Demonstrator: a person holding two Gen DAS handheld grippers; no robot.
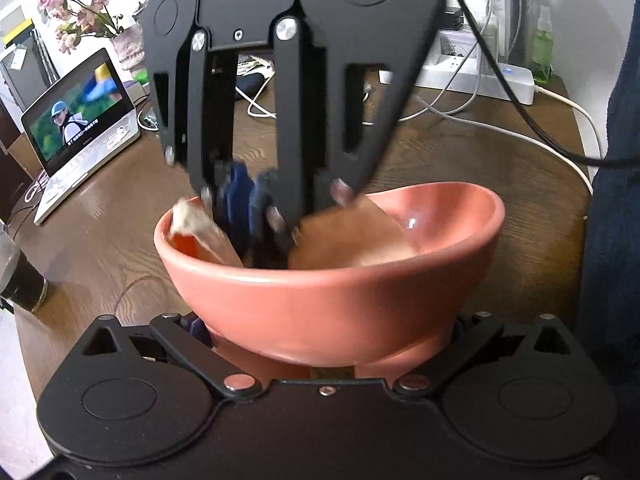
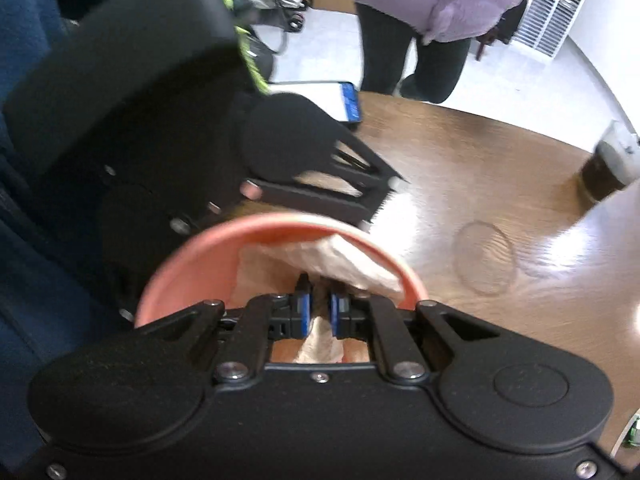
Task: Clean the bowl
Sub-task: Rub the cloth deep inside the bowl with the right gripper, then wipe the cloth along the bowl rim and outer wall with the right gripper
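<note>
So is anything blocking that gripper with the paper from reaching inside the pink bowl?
Nothing visible: the right gripper is already inside the pink ceramic bowl, its fingers pinching a crumpled paper towel against the inner wall.

Cluttered home or office desk.
Wooden table [image 1: 120, 216] holds an open laptop [image 1: 80, 128], power strip [image 1: 476, 76], cables and artificial flowers [image 1: 76, 16].

Matte black claws [image 2: 320, 312] with blue pads [image 2: 305, 316], silver screws, dark cable.
</note>
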